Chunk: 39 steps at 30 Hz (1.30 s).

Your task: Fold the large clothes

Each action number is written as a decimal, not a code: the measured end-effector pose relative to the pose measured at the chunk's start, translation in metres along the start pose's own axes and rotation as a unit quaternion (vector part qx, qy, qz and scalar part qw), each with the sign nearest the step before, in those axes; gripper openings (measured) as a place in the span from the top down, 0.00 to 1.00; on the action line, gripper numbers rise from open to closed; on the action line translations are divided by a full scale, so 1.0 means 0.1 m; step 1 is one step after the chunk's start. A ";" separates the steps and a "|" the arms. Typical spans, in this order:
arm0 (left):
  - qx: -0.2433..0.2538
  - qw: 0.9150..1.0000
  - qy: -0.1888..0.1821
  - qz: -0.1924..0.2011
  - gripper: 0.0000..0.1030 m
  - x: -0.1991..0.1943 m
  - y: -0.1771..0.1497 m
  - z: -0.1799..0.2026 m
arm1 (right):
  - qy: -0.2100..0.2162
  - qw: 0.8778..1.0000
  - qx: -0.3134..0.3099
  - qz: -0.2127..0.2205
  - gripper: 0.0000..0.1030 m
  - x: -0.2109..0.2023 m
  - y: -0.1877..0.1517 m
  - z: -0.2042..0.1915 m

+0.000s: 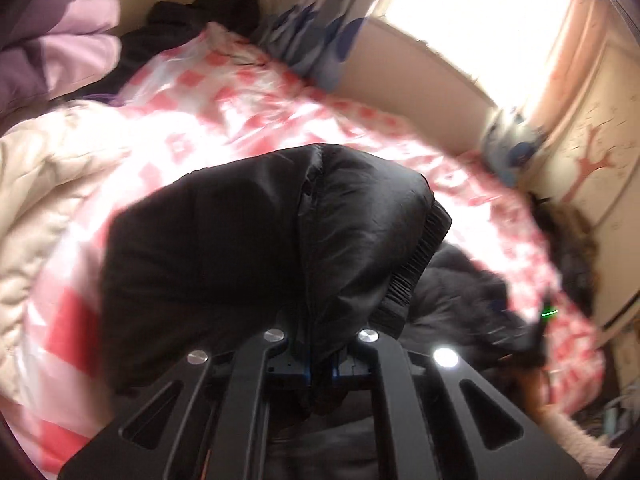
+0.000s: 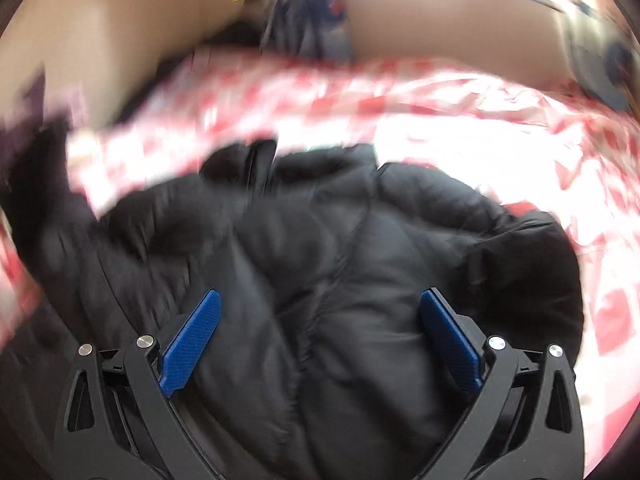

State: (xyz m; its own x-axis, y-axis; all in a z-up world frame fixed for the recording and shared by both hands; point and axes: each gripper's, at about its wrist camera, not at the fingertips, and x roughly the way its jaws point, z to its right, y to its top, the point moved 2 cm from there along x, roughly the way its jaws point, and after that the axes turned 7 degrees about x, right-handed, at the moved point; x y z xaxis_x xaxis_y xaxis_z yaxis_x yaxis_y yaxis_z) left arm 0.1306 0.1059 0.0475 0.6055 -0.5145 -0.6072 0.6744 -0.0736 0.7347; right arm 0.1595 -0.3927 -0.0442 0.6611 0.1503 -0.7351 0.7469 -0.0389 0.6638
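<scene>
A black padded jacket lies spread on a pink-and-white checked cover. My left gripper is shut on a sleeve of the jacket, whose ribbed cuff hangs to the right; the raised cloth hides the fingertips. My right gripper hovers open over the jacket's quilted body, its blue pads wide apart with nothing pinched between them. The right wrist view is blurred.
A cream quilt is bunched at the left. Purple and pink clothing and dark garments are piled by the far wall. A bright window with patterned curtains stands behind the bed. More dark clothing lies at the right.
</scene>
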 end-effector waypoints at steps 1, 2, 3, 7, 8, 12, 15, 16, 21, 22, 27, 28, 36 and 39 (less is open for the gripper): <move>0.000 1.000 -0.011 0.002 0.93 0.02 0.02 0.08 | -0.001 1.000 -0.005 -0.008 0.06 0.03 -0.02 -0.03; -0.001 1.000 -0.021 0.003 0.93 0.04 0.04 0.13 | 0.013 1.000 -0.004 -0.001 0.06 -0.01 -0.02 -0.07; -0.001 0.999 -0.034 0.004 0.93 0.04 0.04 0.21 | 0.050 0.999 0.004 0.002 0.06 -0.08 0.02 -0.11; 0.015 0.997 -0.078 0.011 0.93 0.16 0.11 0.58 | 0.329 0.937 0.113 -0.022 0.06 -0.26 0.24 -0.25; 0.026 0.996 -0.089 0.008 0.93 0.24 0.12 0.74 | 0.371 0.916 0.146 -0.037 0.06 -0.21 0.30 -0.29; 0.057 0.993 -0.103 -0.013 0.93 0.56 0.06 1.25 | 0.489 0.835 0.240 -0.077 0.06 0.08 0.48 -0.43; 0.080 0.990 -0.107 -0.032 0.93 0.79 -0.04 1.54 | 0.528 0.807 0.256 -0.069 0.06 0.12 0.56 -0.45; 0.093 0.989 -0.103 -0.039 0.93 0.88 -0.08 1.64 | 0.530 0.804 0.260 -0.065 0.06 0.12 0.57 -0.42; 0.158 0.983 -0.058 -0.076 0.86 1.11 -0.31 1.97 | 0.486 0.837 0.250 -0.038 0.66 0.09 0.55 -0.19; 0.174 0.981 -0.040 -0.079 0.72 1.11 -0.36 2.02 | 0.469 0.845 0.254 -0.047 0.79 0.13 0.53 -0.15; 0.190 0.980 0.004 -0.058 0.27 0.82 -0.40 1.93 | 0.421 0.872 0.244 -0.062 0.89 0.12 0.52 0.15; 0.192 0.980 0.010 -0.054 0.27 0.71 -0.38 1.88 | 0.406 0.881 0.235 -0.055 0.90 0.06 0.58 0.24; 0.099 0.992 0.075 0.007 0.13 0.28 -0.01 1.14 | 0.312 0.932 0.185 -0.002 0.90 -0.51 1.08 0.96; 0.063 0.996 0.069 0.011 0.13 0.38 0.09 0.98 | 0.288 0.939 0.188 0.002 0.90 -0.63 1.05 1.18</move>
State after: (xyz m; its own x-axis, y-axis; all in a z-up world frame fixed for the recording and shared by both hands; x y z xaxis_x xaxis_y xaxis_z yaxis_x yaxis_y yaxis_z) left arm 0.1181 0.0020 0.0602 0.6786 -0.3949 -0.6193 0.6063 -0.1747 0.7758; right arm 0.2049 -0.5223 0.0556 0.5969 0.6543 -0.4642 0.7883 -0.3707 0.4911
